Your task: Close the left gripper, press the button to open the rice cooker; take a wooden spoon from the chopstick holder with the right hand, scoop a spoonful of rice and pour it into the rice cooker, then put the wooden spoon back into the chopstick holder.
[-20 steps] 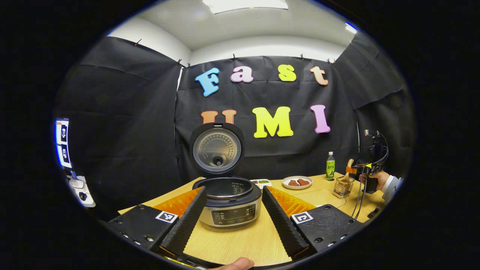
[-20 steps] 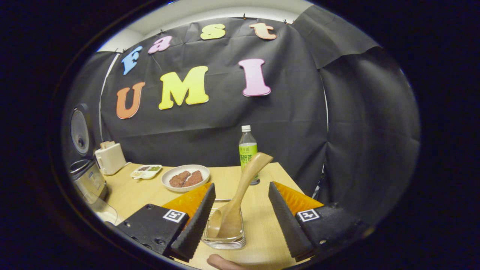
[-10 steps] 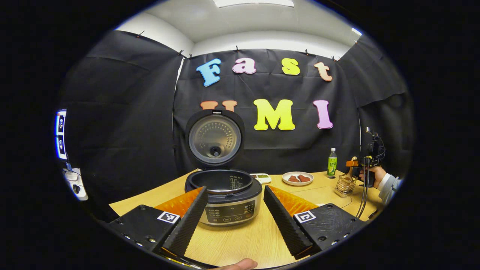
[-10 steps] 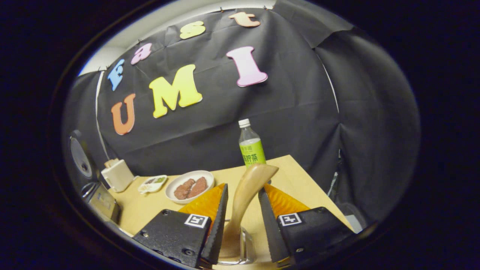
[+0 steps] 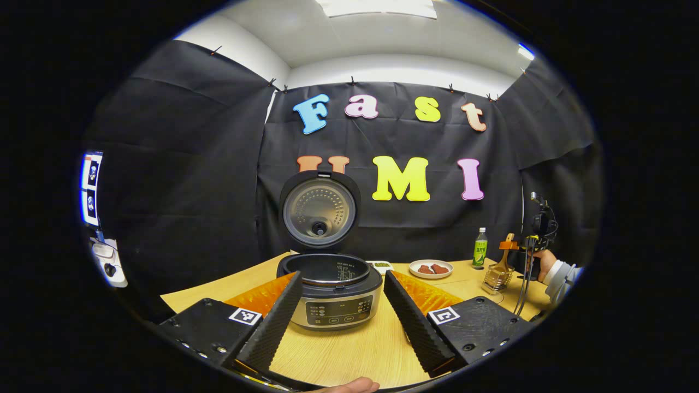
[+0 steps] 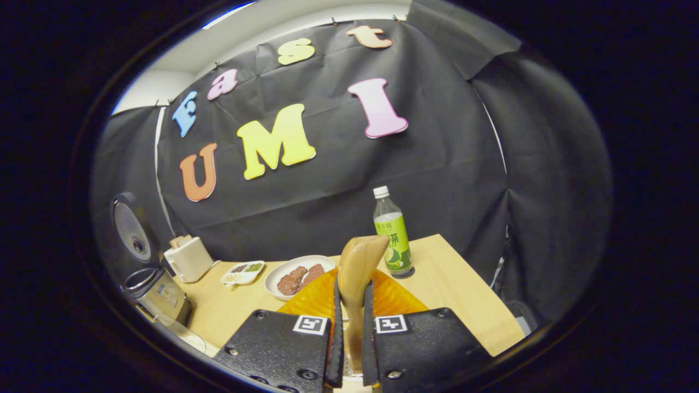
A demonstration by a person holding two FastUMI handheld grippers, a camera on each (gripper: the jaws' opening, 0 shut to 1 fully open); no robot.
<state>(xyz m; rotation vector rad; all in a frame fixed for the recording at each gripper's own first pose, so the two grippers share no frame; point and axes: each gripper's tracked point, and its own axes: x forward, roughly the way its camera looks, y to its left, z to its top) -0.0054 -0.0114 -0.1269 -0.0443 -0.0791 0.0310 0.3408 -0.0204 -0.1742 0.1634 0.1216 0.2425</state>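
Now the right gripper (image 6: 349, 333) has its two fingers pressed against the handle of the pale, smooth wooden spoon (image 6: 357, 267), whose bowl end still sits down in the clear-walled chopstick holder (image 6: 344, 376) just below the fingers. Judged from its look, the spoon should be light and stiff, unlikely to bend or break, but its polished, rounded handle may twist or slip between flat pads, so a hold low on the straight part of the shaft (roughly where the fingers sit now) seems the sound place, leaving the flared top free. The left gripper (image 5: 341, 322) hangs with its jaws wide apart and nothing between them, facing the silver rice cooker with the dark rim (image 5: 330, 297), whose round lid (image 5: 319, 210) stands upright and open behind the pot. The left gripper view gives what the other cannot: the inside of the empty pot, the front button panel, and, far to the right of the cooker, the holder (image 5: 494, 277) seen whole as a wire-framed basket with the other gripper and a sleeved hand (image 5: 546, 262) at it. The right gripper view instead gives the grip itself close up, plus a white boxy appliance (image 6: 188, 259) beside the cooker.
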